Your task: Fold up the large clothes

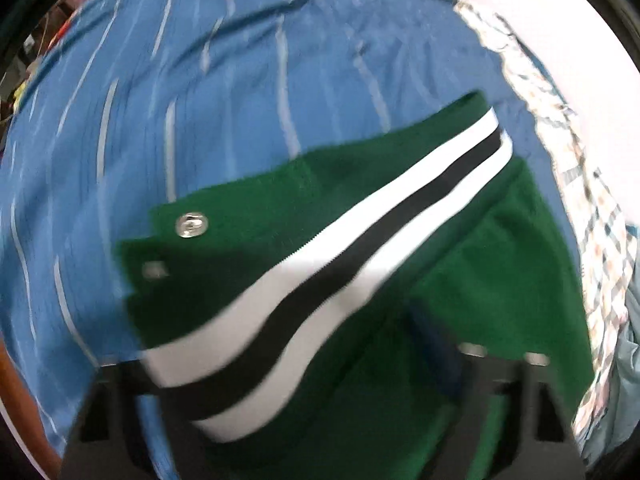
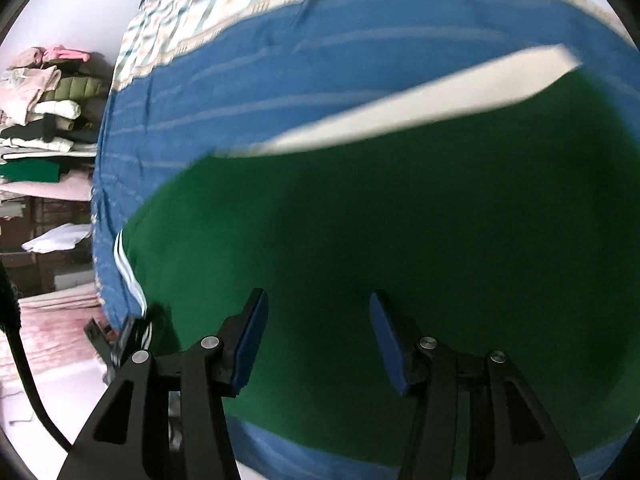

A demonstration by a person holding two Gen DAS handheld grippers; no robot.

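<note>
- Left tongs [image 1: 304, 420]: striped hem of the green jacket [image 1: 460, 280] drapes across the fingers; cannot tell whether they pinch it.
- Jacket lies on a blue striped bedsheet [image 1: 200, 100], snap buttons [image 1: 192, 225] showing.
- Right tongs [image 2: 318, 340]: open, nothing between the pads, hovering over flat green cloth.
- Folding looks partly done; white-lined flap [image 2: 420, 104] not yet flat.
- No containers; stacked clothes [image 2: 44, 120] on shelves at far left.
</note>
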